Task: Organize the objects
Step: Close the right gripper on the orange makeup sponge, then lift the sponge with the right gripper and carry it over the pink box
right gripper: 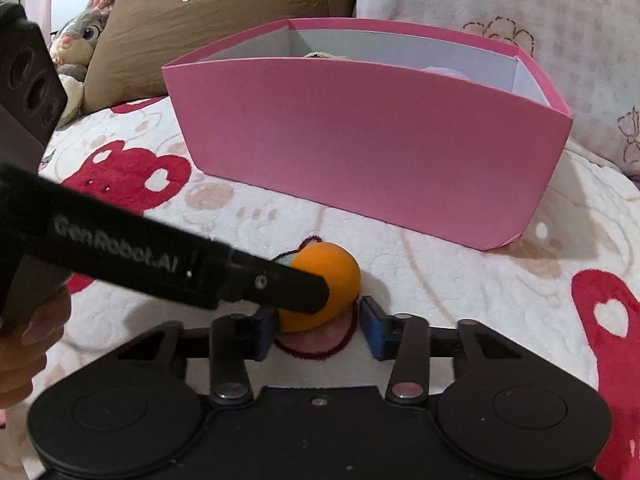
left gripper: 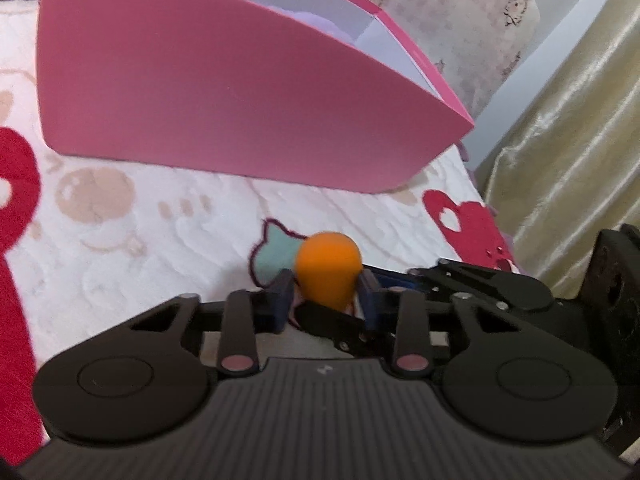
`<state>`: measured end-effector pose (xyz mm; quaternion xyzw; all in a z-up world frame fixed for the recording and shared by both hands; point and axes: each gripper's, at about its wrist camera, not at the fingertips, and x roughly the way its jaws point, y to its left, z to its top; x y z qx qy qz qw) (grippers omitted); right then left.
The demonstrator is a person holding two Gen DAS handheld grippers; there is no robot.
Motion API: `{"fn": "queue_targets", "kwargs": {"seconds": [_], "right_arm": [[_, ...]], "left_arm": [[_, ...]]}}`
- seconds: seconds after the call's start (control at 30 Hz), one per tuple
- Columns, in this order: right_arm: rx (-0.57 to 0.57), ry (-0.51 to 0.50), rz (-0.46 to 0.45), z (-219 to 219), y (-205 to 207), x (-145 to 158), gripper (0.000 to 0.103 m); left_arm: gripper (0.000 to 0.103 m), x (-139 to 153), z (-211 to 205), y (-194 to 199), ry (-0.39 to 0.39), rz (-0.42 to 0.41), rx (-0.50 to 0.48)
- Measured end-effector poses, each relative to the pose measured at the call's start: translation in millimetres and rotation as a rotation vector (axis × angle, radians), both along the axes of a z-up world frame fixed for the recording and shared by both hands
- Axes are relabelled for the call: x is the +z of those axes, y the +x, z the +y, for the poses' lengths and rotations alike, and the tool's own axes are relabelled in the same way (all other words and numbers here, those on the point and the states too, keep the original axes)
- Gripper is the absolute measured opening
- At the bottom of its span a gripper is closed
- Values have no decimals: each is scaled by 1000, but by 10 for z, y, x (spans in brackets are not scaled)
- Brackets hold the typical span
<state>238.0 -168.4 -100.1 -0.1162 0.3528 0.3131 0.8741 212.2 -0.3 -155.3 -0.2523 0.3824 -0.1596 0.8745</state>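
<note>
**Orange ball pinched on the bedspread, pink box waiting behind**

Left wrist view: the left gripper [left gripper: 326, 292] has its two blue pads drawn in narrow against the sides of the orange ball [left gripper: 328, 270], which sits on the white blanket [left gripper: 120, 240] over a teal patch of the print. The pads appear to press on it, so I read this as a grip taken. The pink box [left gripper: 200, 92] stands just beyond, its near wall tall from this angle. Part of the right gripper's black frame reaches in at the right edge, close beside the ball. The view is slightly blurred, so the exact contact of the right-hand pad is hard to confirm.

Right wrist view: the right gripper [right gripper: 318, 328] is part-way closed. Its left pad seems to touch the ball [right gripper: 332, 280] low down, while the right pad stands clear of it, so it is not clamping. The left gripper's black arm crosses from the left and covers the ball's near left side. A hand [right gripper: 24, 344] holding that tool is cut off at the frame edge.

The step in hand looks like the pick-up. Next, the ball needs lifting high enough to clear the box's near wall, then carrying over the opening. Inside the box only slivers of something pale purple and something greenish show; what they are cannot be told.
</note>
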Motion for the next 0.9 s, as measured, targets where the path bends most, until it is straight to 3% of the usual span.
{"fn": "queue_targets", "kwargs": {"seconds": [0.4,0.5,0.67,0.9], "right_arm": [[11,-53,-55,86,-132,56,43],[8,-62,-43,112,-167,93,43],[-2,32,12,60,-166,205,43],[16,5,12,111,-313,450,43]], "left_arm": [[30,111,-31,-122,28,21,-8],[30,171,-42,-154,40,52,-2],[30,327,4,-220,37,83,-8],[30,631,-20,-352,79,107,-31]]}}
